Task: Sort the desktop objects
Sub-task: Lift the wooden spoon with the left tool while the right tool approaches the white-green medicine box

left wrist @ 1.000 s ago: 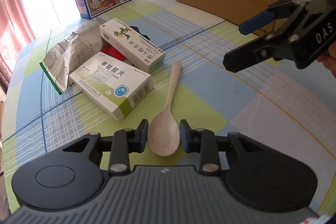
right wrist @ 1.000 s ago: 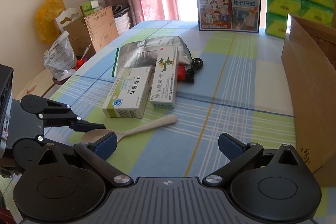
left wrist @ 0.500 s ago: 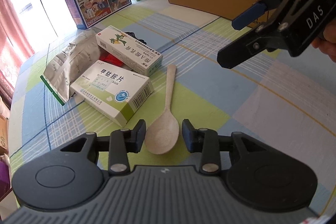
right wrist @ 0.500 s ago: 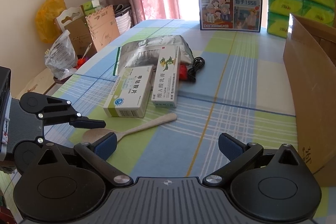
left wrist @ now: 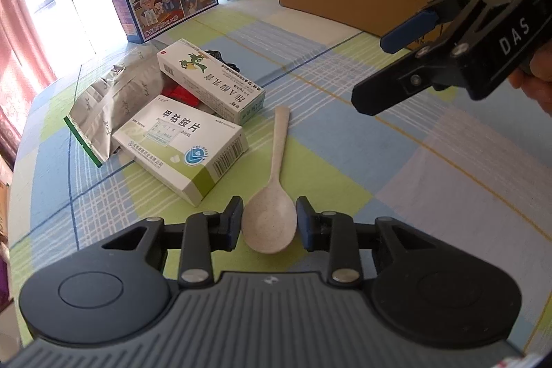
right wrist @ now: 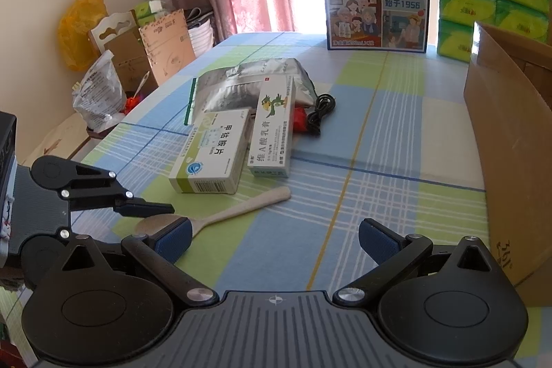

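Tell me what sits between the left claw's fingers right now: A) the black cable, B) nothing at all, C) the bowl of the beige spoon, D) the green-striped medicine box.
C. In the left wrist view the left claw has a finger on each side of the bowl of the beige spoon, which lies on the checked tablecloth; slim gaps show at both pads, so it is not clamped.

Black left gripper (left wrist: 269,219) and right gripper (right wrist: 274,240) (marked "DAS"), blue pads (right wrist: 172,238), silver screws
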`<state>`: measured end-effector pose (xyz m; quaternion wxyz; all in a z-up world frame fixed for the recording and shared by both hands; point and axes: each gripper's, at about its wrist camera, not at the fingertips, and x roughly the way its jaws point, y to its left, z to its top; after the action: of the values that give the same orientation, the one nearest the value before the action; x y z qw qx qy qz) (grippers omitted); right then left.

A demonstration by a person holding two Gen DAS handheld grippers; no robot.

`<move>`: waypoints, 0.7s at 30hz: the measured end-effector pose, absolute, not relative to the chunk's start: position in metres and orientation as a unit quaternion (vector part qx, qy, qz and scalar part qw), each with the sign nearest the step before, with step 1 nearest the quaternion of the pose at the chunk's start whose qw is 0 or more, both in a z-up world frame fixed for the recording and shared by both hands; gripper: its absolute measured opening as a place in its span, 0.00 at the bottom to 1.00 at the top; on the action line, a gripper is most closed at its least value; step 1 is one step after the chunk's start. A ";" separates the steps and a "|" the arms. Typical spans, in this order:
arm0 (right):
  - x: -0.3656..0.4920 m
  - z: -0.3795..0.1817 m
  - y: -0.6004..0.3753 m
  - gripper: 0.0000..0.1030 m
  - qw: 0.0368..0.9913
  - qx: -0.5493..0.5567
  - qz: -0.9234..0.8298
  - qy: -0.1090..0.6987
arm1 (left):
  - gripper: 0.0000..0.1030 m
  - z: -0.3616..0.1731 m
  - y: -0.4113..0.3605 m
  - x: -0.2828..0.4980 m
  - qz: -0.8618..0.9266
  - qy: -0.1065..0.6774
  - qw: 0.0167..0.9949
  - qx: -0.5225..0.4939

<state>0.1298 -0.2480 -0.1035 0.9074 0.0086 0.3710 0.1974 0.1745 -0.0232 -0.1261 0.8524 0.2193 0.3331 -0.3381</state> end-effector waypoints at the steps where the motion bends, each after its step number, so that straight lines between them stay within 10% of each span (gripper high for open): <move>1: 0.130 -0.103 -0.249 0.98 0.908 0.009 0.196 0.371 | 0.27 -0.126 -0.023 0.173 -0.340 0.333 0.853 0.212; 21: 0.130 -0.096 -0.249 0.98 0.920 0.018 0.182 0.347 | 0.27 -0.082 0.012 0.152 -0.272 0.283 0.909 0.140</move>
<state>0.1301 -0.2486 -0.0964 0.9196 0.0183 0.3475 0.1824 0.1522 0.0119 -0.0822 0.9090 0.1402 0.2831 -0.2719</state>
